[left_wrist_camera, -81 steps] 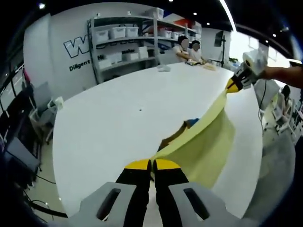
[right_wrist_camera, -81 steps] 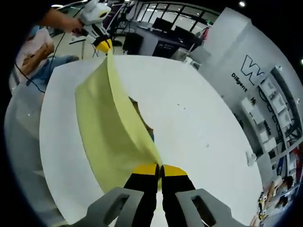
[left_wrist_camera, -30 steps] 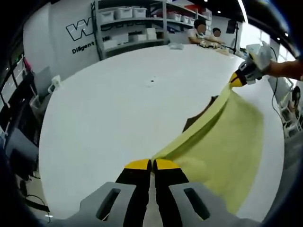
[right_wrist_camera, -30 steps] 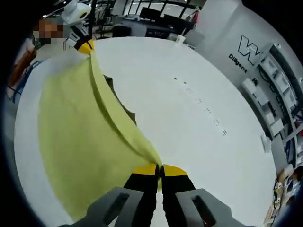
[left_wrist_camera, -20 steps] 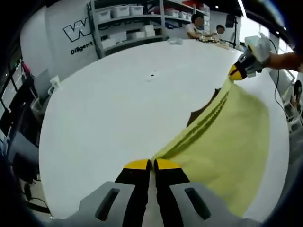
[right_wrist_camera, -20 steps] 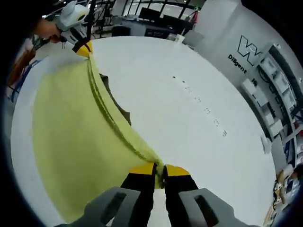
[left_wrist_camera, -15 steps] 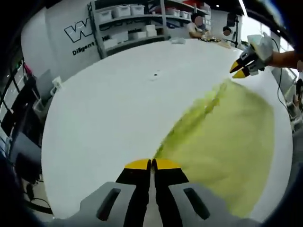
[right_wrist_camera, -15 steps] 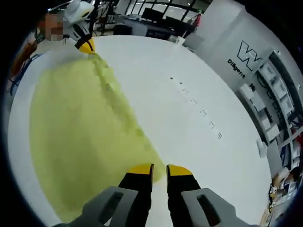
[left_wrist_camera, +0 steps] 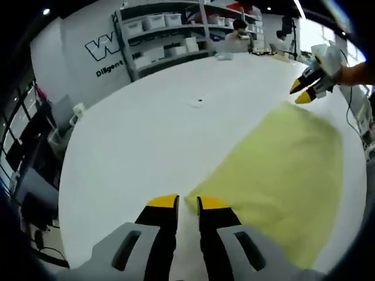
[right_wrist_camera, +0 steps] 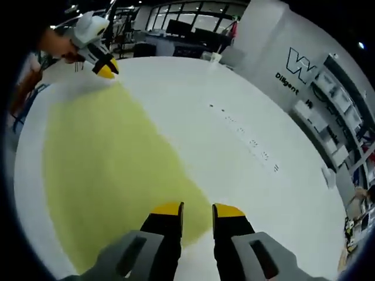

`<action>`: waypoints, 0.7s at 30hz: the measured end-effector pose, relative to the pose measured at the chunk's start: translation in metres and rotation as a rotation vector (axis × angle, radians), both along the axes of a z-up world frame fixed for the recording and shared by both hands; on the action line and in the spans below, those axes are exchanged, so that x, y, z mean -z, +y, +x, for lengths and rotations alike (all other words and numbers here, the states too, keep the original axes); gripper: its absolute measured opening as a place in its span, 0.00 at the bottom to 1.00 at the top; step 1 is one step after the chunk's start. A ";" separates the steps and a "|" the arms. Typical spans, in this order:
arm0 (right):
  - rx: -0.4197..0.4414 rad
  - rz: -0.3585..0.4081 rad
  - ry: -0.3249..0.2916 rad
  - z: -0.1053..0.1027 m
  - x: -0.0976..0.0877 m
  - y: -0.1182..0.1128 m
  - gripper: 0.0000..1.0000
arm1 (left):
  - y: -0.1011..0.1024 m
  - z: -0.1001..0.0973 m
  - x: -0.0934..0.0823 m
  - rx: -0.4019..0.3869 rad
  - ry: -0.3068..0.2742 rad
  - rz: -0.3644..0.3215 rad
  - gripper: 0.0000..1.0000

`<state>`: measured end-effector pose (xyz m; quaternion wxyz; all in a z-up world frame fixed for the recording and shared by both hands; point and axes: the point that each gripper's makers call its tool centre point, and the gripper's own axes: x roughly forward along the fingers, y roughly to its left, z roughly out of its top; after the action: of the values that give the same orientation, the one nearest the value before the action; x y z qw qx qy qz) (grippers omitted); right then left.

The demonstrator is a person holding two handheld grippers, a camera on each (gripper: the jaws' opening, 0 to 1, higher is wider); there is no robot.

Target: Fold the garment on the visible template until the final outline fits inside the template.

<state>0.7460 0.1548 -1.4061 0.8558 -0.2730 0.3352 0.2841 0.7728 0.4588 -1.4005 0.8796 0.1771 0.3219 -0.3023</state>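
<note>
Both grippers have let go since a moment ago, and the pale yellow cloth garment point(left_wrist_camera: 281, 170) now lies flat on the white table point(left_wrist_camera: 152, 129).

From where I stand, the left gripper point(left_wrist_camera: 187, 203) has its jaws apart with the garment's near corner lying between and just ahead of the tips; the right gripper point(right_wrist_camera: 198, 209) is likewise parted over the opposite corner of the garment point(right_wrist_camera: 105, 164). The folded edge runs straight from one gripper to the other, so each sits at one end of that long line. The brown template seen earlier is now covered. Whichever corner gets folded next, I'd judge each gripper equally near its own end.
</note>
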 end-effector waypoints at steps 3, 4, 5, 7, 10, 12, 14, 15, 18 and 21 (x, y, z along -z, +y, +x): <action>-0.009 0.014 0.002 -0.004 0.003 0.006 0.17 | -0.011 -0.007 0.003 0.048 -0.005 0.008 0.13; -0.014 0.016 0.006 -0.005 0.004 0.008 0.17 | -0.015 -0.008 0.004 0.053 -0.007 0.002 0.14; -0.019 0.024 0.016 -0.007 0.007 0.010 0.18 | -0.018 -0.008 0.004 0.056 -0.003 -0.005 0.15; -0.017 0.052 0.029 -0.008 0.008 0.014 0.21 | -0.026 -0.011 0.006 0.066 0.014 -0.038 0.18; -0.028 0.077 0.043 -0.009 0.012 0.021 0.23 | -0.035 -0.016 0.016 0.085 0.059 -0.052 0.27; -0.030 0.064 0.048 -0.006 0.015 0.023 0.21 | -0.039 -0.015 0.020 0.090 0.059 -0.054 0.30; -0.031 0.051 0.060 -0.002 0.022 0.022 0.11 | -0.036 -0.013 0.027 0.072 0.063 -0.020 0.22; -0.025 0.047 0.067 0.000 0.025 0.022 0.07 | -0.034 -0.013 0.030 0.067 0.070 -0.003 0.16; -0.029 0.019 0.106 -0.003 0.036 0.022 0.04 | -0.034 -0.012 0.033 0.064 0.066 0.001 0.04; -0.046 -0.013 0.090 -0.002 0.038 0.023 0.00 | -0.028 -0.005 0.034 0.025 0.063 0.016 0.00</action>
<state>0.7440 0.1782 -1.4442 0.8313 -0.2734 0.3687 0.3135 0.7677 0.4305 -1.4341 0.8637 0.1784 0.3495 -0.3163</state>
